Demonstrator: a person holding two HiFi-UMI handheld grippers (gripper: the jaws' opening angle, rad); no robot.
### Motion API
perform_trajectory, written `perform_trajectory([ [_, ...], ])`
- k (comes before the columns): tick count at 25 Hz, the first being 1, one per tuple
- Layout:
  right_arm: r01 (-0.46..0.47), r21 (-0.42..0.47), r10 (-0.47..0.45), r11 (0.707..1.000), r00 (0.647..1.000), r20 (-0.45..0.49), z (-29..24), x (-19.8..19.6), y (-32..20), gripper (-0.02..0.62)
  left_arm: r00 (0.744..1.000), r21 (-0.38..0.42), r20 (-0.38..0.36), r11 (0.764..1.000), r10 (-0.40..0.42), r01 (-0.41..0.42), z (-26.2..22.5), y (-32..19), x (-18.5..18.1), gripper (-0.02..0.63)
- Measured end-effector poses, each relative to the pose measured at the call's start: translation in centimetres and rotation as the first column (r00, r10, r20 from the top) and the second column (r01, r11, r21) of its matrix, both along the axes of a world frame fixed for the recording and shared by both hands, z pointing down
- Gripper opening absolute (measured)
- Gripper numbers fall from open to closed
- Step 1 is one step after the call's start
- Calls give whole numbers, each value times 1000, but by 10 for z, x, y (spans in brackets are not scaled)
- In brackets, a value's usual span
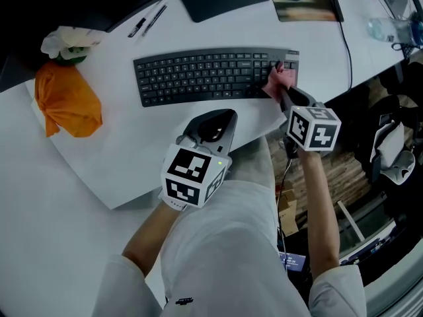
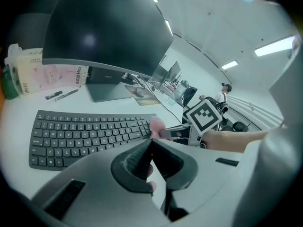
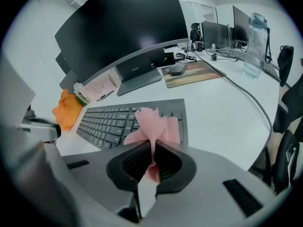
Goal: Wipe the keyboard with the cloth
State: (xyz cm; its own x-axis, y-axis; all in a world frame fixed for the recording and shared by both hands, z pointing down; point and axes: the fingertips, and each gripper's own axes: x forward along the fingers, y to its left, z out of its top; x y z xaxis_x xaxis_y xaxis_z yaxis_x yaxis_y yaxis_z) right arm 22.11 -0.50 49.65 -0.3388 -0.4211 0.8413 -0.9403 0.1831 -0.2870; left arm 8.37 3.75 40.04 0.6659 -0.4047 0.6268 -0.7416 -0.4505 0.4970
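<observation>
Right tool (image 3: 152, 148): pinching pink cloth (image 3: 152, 122) at keyboard (image 3: 118, 119) right end.
Left tool (image 2: 150, 143): pressed together, empty.
Risk: unbraced keyboard may slide; thinly pinched cloth could slip.

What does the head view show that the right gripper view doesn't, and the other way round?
Only the head view: the person's forearms and the left gripper seen from above, near the desk edge. Only the right gripper view: the big dark monitor screen, and the right gripper pinching the pink cloth between its jaws. Both: the keyboard, the cloth at its right end, and the orange bundle.
</observation>
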Motion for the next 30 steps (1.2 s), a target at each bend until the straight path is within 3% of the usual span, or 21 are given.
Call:
perform_trajectory([
  [12,71,9,-71,997,996,46,-3,-44,-2,28,999,-5,3,999,-38,38,-3,12,-11,18],
  [17,96,17,-97,995,995,23,-3,-65,-4,28,998,2,-7,998,-60,60,-2,14,-31,18],
  [30,216,19,-217,976,974,70,-6,-138,-2,28,989,-1,-3,989,-145,145,-4,21,-71,18],
])
